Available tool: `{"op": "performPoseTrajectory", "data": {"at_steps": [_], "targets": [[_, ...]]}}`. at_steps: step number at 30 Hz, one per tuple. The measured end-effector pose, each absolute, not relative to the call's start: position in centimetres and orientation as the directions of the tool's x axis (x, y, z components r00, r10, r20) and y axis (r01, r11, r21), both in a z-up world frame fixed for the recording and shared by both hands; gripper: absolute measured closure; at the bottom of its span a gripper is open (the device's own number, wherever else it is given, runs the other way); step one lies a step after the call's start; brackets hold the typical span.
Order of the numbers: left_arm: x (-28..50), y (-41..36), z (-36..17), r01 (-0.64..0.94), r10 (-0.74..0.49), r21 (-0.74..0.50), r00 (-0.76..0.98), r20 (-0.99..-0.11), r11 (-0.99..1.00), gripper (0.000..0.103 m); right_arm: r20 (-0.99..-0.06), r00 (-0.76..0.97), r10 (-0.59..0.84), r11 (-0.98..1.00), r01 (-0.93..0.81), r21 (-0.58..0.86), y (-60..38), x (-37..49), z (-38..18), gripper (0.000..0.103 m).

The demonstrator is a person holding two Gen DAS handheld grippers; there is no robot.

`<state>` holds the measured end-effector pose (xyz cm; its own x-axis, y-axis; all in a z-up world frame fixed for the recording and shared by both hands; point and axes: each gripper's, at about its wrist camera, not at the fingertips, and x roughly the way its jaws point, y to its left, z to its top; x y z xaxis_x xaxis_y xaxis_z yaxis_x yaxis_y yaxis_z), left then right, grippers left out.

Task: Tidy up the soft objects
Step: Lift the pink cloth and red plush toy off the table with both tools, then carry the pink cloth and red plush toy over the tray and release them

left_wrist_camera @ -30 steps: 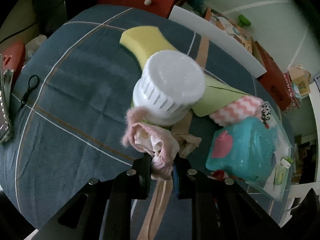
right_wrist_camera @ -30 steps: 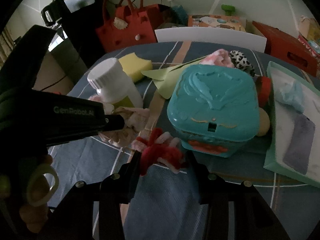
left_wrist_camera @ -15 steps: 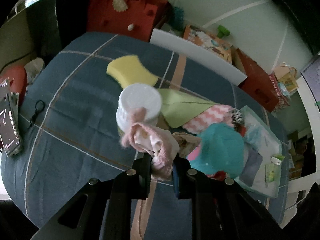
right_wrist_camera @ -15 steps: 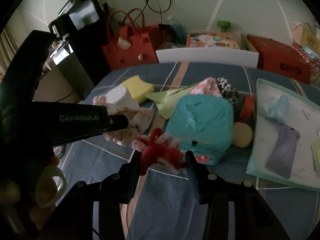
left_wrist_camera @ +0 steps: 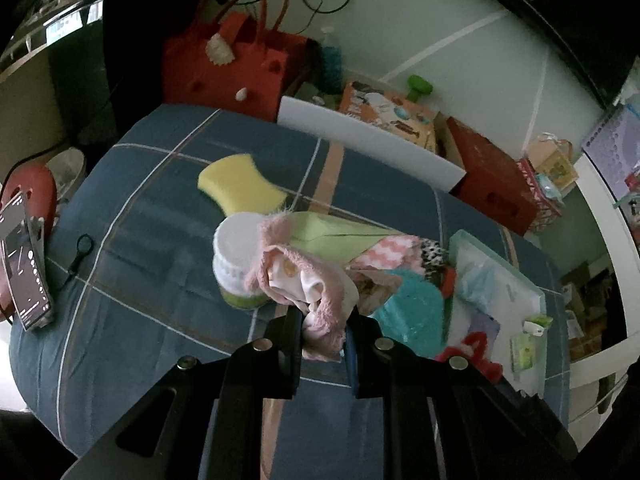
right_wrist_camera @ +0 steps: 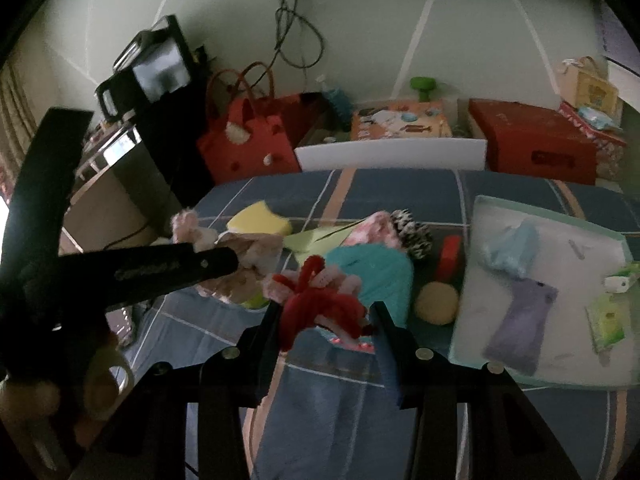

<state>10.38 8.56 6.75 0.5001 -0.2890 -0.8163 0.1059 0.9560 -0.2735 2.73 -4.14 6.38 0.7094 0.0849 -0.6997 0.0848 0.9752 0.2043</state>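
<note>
Left gripper (left_wrist_camera: 323, 334) clamped on fluffy pink fabric piece with cream lining (left_wrist_camera: 298, 270), frame centre, hanging in front of white ribbed-cap jar (left_wrist_camera: 236, 258). Right gripper (right_wrist_camera: 326, 318) clamped on red-and-pink fuzzy pipe-cleaner bundle (right_wrist_camera: 320, 300), centre of right wrist view, above blue plaid tablecloth (right_wrist_camera: 320, 392). Pale green tray (right_wrist_camera: 548, 220) at right

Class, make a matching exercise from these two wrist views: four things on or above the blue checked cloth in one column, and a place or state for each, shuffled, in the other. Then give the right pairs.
Things:
1. pink fuzzy cloth
2. red and pink pipe-cleaner bundle
3. yellow sponge
4. purple cloth

Places or states:
A. lying in the white tray
B. held in the right gripper
C. lying alone on the blue cloth
D. held in the left gripper

Pairs: 1-D, 2-B, 3-C, 4-A
</note>
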Motion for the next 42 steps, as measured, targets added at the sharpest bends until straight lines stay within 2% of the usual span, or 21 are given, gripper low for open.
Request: {"op": "performPoseTrajectory", "data": {"at_steps": [12, 31, 42], "targets": [[10.8, 5.1, 7.4, 0.161, -0.315, -0.271, 0.496, -0.809, 0.949, 0.085, -0.679, 0.734, -0.03, 0.954, 0.224, 0.2, -9.9, 2.6, 8.2, 0.057], [11.1, 0.2, 7.4, 0.241, -0.319, -0.227, 0.475, -0.82, 0.944, 0.085, -0.701, 0.674, -0.235, 0.855, 0.486, 0.181, -22.0, 3.7, 9.6, 0.057], [11.2, -2.5, 6.0, 0.282, -0.307, -0.195, 0.442, -0.843, 0.939, 0.085, -0.738, 0.611, -0.288, 0.794, 0.583, 0.172, -27.9, 1.9, 7.3, 0.057]]}}
